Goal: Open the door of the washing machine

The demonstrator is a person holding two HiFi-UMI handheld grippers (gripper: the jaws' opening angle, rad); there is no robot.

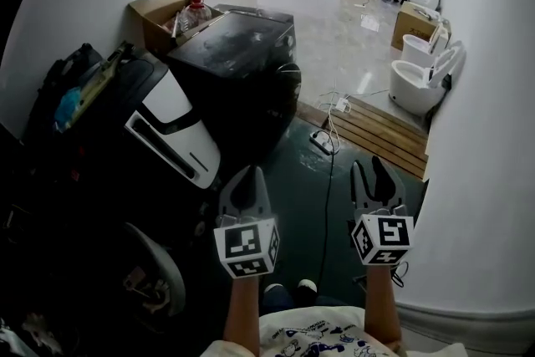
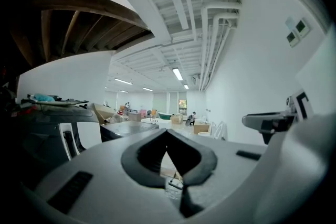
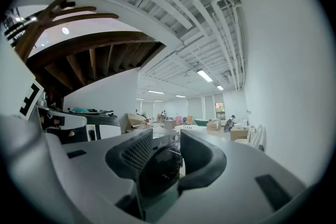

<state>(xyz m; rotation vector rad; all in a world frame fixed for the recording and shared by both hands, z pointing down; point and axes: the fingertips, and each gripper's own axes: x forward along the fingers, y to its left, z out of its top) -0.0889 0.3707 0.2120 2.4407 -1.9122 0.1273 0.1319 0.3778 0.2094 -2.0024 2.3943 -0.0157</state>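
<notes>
washer upper centre: door prob stiff, latched. pull at its rim w/ your right gripper, jaws spread, empty; left gripper jaws pressed together.

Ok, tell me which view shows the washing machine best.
Head view: the whole washing machine shows, top and round front door. The right gripper view shows only a slice between the open right claw; the left gripper view just its top beyond the left claw.

Left gripper jaws together – right gripper jaws apart, both level.
</notes>
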